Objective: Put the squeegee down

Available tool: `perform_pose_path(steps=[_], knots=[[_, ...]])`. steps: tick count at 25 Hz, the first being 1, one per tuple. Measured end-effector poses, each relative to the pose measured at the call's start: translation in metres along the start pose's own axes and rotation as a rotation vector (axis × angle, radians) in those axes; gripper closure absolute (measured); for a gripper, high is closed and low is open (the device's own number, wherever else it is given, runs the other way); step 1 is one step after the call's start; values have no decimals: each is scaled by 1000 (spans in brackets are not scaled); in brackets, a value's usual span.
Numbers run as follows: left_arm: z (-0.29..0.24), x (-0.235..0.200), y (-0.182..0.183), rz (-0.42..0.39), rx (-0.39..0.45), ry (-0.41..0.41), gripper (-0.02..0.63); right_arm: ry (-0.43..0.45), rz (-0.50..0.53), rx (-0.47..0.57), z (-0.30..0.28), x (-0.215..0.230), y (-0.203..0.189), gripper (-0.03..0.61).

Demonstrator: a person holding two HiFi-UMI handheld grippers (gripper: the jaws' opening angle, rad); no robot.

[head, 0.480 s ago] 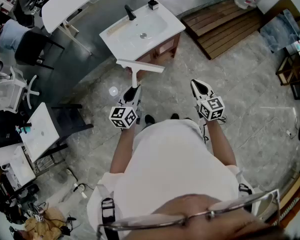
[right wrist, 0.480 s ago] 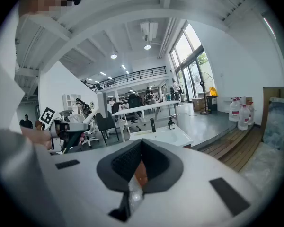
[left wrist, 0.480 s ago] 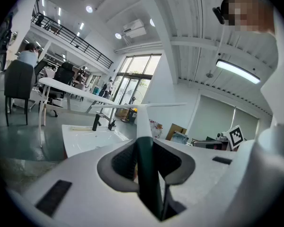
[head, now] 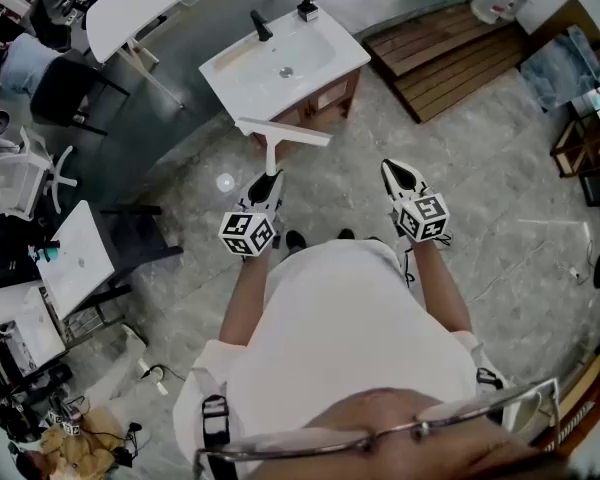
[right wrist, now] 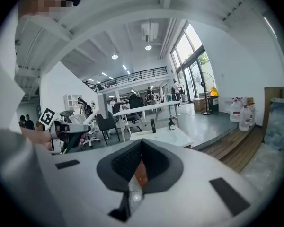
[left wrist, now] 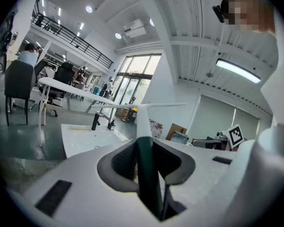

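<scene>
The left tongs [head: 267,180] pinch the squeegee [head: 277,133] by its dark handle, which sits upright between the pads in the left gripper view. From there the white shaft runs straight ahead of the tongs to the long blade, which lies crosswise at the far end, held in the air above the stone floor [head: 480,188]. The blade hangs just before the front edge of the white washbasin [head: 332,52], whose black faucet [head: 260,25] stands farther ahead. The right tongs [head: 398,172] hover level with the left ones, well apart to their right, pressed together with nothing between them.
</scene>
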State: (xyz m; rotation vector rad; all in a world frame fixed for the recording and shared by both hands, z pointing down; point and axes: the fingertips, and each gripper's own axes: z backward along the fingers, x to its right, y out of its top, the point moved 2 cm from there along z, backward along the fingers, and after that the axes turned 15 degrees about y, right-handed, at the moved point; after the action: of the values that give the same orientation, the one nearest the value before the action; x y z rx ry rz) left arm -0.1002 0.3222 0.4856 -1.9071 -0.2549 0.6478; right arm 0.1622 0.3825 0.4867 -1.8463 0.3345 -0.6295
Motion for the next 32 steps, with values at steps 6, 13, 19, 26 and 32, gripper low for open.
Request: perform_pose_path(steps=[6,13,19,26,32], knots=[[1,6,-2,-8,-2,6,526,6,-7,8,2,5,1,574],[0,22,-8,-11,-7,23,525,18,-29,19,11,18,-1,574],[-1,36,-15,-10,-13,47,525,35,-46,17,18,30,-6,574],[-3,51,-26,32,-15,81,525,68,-36,2,29,45,-7,572],[-5,58,-32,28,-16,116,525,93,-26,-6,29,56,-4,572]])
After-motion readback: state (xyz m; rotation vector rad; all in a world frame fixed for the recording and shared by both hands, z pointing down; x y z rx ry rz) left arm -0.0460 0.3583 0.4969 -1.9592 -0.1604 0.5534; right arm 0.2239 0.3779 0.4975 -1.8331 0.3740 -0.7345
